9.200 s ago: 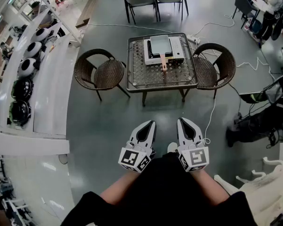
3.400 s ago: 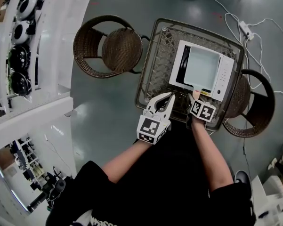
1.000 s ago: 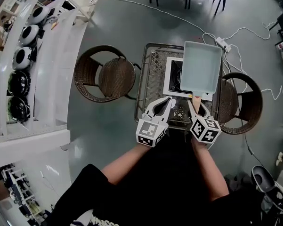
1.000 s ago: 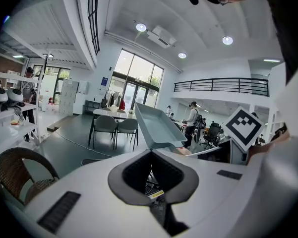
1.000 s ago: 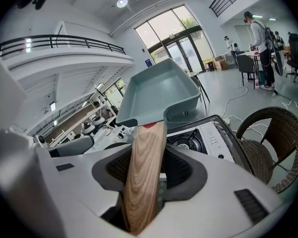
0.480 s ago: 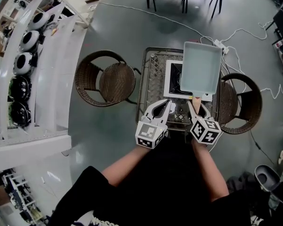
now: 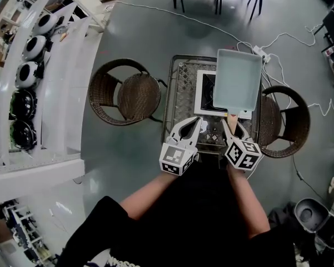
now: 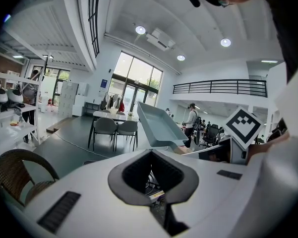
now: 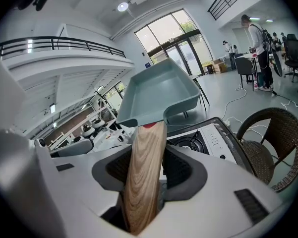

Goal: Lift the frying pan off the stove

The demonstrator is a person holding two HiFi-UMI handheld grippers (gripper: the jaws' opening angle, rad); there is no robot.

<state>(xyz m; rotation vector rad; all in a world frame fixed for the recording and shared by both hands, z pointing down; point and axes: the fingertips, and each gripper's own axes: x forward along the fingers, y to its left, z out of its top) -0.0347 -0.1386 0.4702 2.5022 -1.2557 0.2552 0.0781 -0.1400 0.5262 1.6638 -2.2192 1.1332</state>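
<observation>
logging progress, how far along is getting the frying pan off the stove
Done: the frying pan hangs in the air, clear of the stove, whose burner shows bare. In hand: the right gripper is shut on the pan's wooden handle; the left gripper is shut, empty. Left: nothing for the lift.

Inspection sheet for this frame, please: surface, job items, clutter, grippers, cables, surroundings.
Surface: small table, bearing the portable gas stove.
Job's things: square frying pan held in the air above the stove, off it.
Clutter: nothing seen.
Grippers: right gripper shut on the pan's wooden handle; left gripper empty, jaws together.
Cables: white cable across the floor to a power strip beyond the table.
Surroundings: wicker chair at left, another at right; white shelving at far left.
</observation>
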